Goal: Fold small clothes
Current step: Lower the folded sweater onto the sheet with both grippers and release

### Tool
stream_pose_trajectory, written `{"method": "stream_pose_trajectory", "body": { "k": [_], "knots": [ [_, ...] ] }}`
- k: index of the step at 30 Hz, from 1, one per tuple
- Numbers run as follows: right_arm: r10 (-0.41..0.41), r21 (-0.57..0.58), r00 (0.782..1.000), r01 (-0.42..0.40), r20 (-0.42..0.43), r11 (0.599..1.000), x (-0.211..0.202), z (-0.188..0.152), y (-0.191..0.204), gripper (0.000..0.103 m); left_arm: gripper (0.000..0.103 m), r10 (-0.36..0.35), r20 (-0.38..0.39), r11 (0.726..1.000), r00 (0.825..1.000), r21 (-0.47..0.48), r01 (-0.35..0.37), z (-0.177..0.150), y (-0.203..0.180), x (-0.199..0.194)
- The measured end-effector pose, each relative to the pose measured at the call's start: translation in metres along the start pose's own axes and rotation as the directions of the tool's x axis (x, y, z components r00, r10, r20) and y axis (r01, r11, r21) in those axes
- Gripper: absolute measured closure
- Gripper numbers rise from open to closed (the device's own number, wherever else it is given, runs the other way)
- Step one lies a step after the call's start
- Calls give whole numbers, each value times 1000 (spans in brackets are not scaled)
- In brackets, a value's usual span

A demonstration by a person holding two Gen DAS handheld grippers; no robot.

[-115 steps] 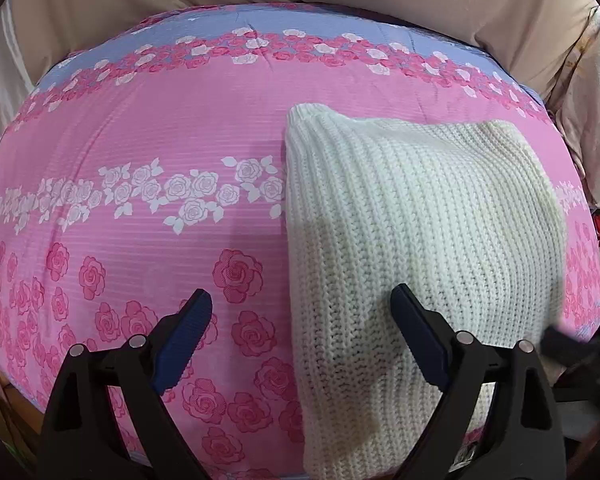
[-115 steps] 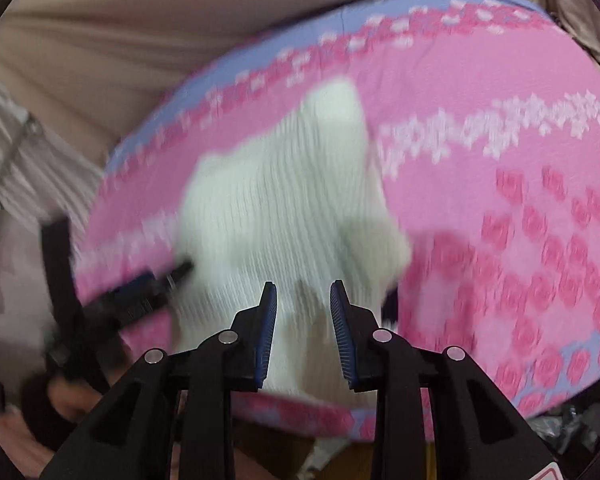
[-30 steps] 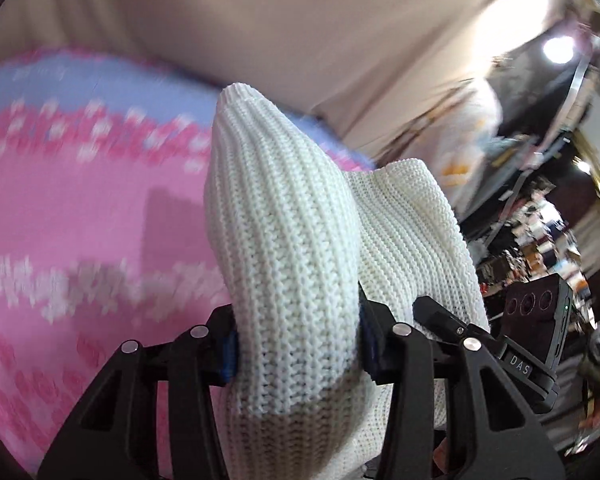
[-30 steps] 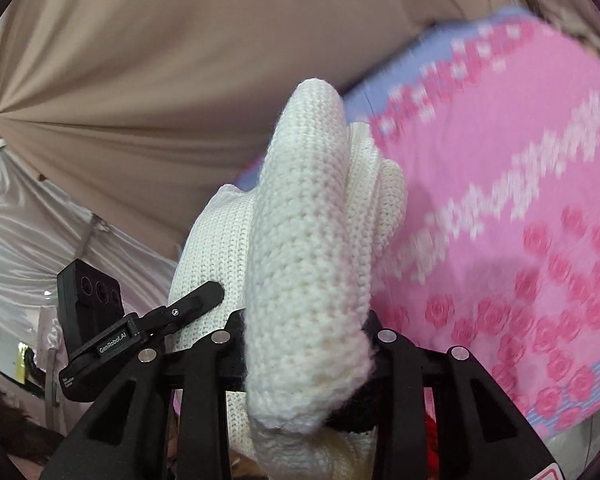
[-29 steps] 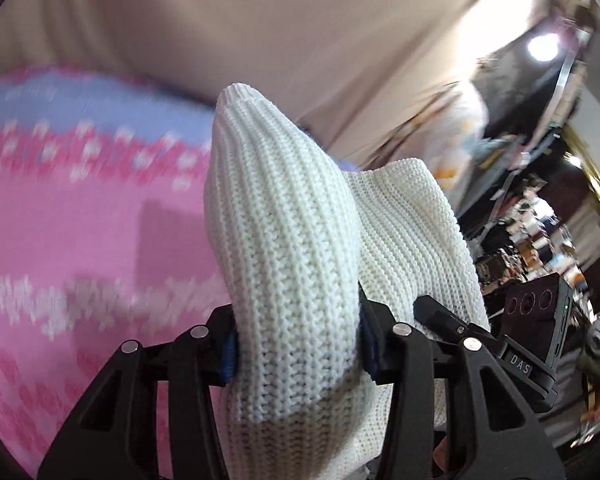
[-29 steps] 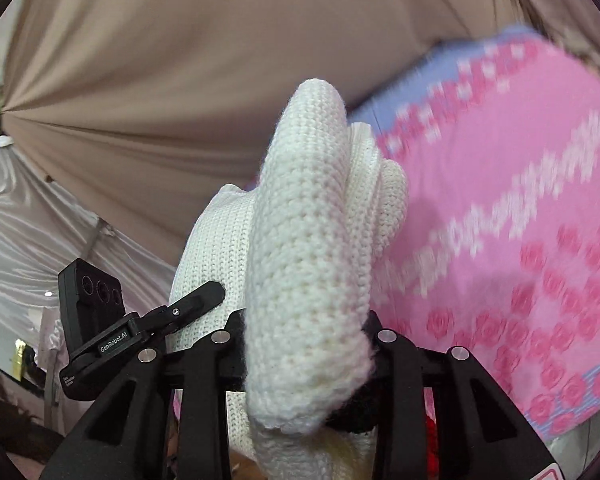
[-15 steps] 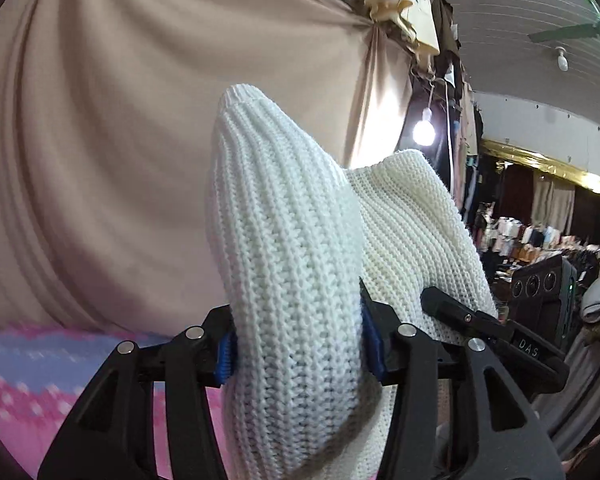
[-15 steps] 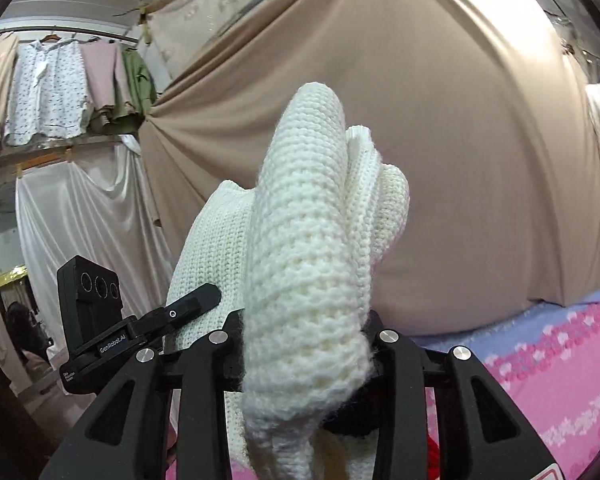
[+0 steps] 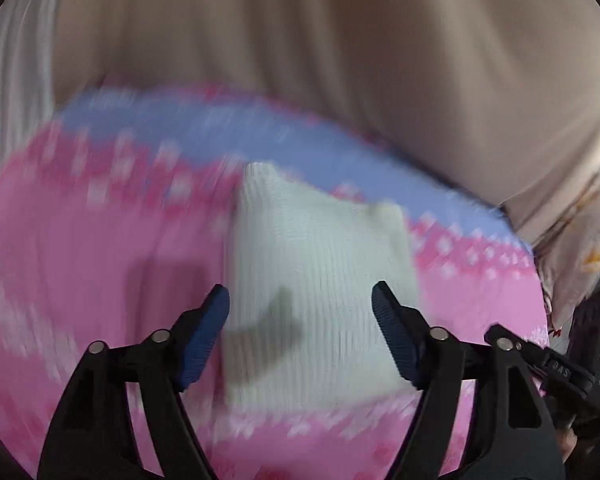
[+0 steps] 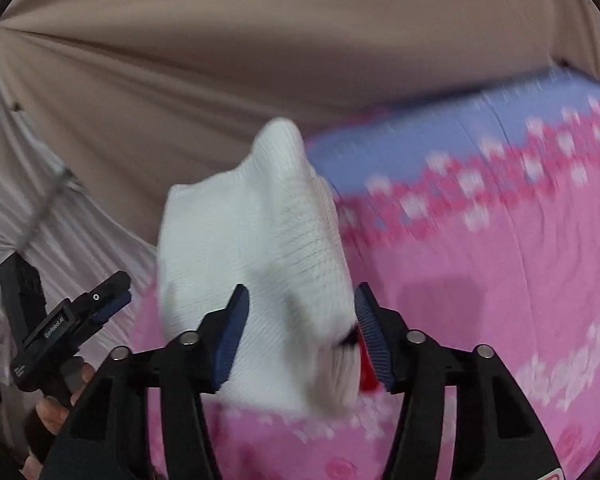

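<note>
Lying on the pink rose-printed bedsheet, the folded cream ribbed-knit garment was the landmark in both blurred wrist views. To the left of the garment, that sheet stretched away with a band of pale flowers and a lilac-blue strip along its far edge. The left gripper hovered just short of the garment's near edge with its jaws spread; they had just been opening, and the blue pads touched nothing, though the knit showed beyond the gap. Behind the garment hung a beige draped curtain. In the right wrist view, the right gripper also stood with jaws parted, having just been opening; the garment's near corner sat between the pads but looked loose, not pinched. Right of the garment the sheet ran on. A hand held the left gripper's handle at the left edge of that view.
</note>
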State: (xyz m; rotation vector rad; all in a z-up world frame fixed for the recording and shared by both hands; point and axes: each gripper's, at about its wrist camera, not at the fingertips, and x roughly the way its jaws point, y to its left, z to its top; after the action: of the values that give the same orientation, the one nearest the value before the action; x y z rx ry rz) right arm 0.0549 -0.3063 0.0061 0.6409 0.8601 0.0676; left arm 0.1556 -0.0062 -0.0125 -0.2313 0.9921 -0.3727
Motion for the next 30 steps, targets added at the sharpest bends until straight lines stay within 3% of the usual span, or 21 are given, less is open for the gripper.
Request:
{"method": "stream_pose_trajectory", "body": {
  "k": [1, 3, 5, 7, 9, 10, 12, 13, 15, 16, 18, 20, 22, 24, 26, 30],
  "knots": [
    [6, 45, 999, -4, -47, 999, 11, -18, -15, 60, 32, -8, -14, 999, 1000, -34, 7, -15, 13, 5],
    [-3, 76, 998, 8, -65, 997, 10, -49, -30, 59, 28, -17, -22, 998, 1000, -68, 15, -31, 27, 4],
    [-16, 59, 997, 21, -76, 998, 7, -59, -30, 50, 20, -39, -38, 991, 999, -129, 34, -41, 27, 7],
    [-21, 46, 995, 25, -94, 999, 11, -59, -27, 40, 19, -57, -60, 984, 997, -171, 46, -47, 24, 14],
    [-16, 39, 992, 21, -123, 999, 32, -54, -27, 40, 19, -40, -104, 980, 994, -196, 19, -53, 27, 28],
    [-17, 46, 990, 23, -140, 999, 42, -52, -27, 40, 21, -30, -124, 978, 992, -209, 4, -56, 28, 38],
    [1, 81, 983, 14, -184, 997, 69, -47, -32, 40, 38, -21, -157, 975, 987, -223, -14, -58, 31, 53],
    [4, 93, 980, 15, -201, 996, 80, -48, -35, 41, 51, -9, -186, 974, 983, -223, -33, -57, 32, 60],
    [13, 96, 971, 11, -239, 995, 96, -45, -33, 72, 61, 0, -208, 974, 978, -220, -47, -53, 32, 61],
    [5, 78, 971, 14, -237, 997, 94, -42, -27, 79, 66, -2, -204, 977, 979, -210, -42, -51, 32, 59],
    [32, 22, 986, -29, -164, 999, 70, -35, -10, 82, 67, 22, -205, 982, 979, -177, -60, -48, 32, 55],
    [13, -27, 992, -17, -122, 999, 54, -34, -2, 82, 67, 36, -232, 986, 972, -153, -73, -51, 35, 63],
    [-20, -17, 986, 18, -164, 1000, 64, -42, -12, 81, 65, 50, -255, 985, 966, -147, -89, -56, 35, 72],
    [-85, -1, 965, 87, -247, 996, 89, -55, -31, 78, 65, 56, -256, 986, 965, -135, -93, -51, 31, 65],
    [-63, 55, 970, 78, -234, 995, 79, -52, -33, 74, 67, 41, -213, 989, 976, -133, -71, -40, 26, 43],
    [-59, 3, 995, 59, -79, 998, 29, -19, 2, 73, 60, 24, -76, 993, 997, -112, -32, 3, 14, 10]
  ]
}}
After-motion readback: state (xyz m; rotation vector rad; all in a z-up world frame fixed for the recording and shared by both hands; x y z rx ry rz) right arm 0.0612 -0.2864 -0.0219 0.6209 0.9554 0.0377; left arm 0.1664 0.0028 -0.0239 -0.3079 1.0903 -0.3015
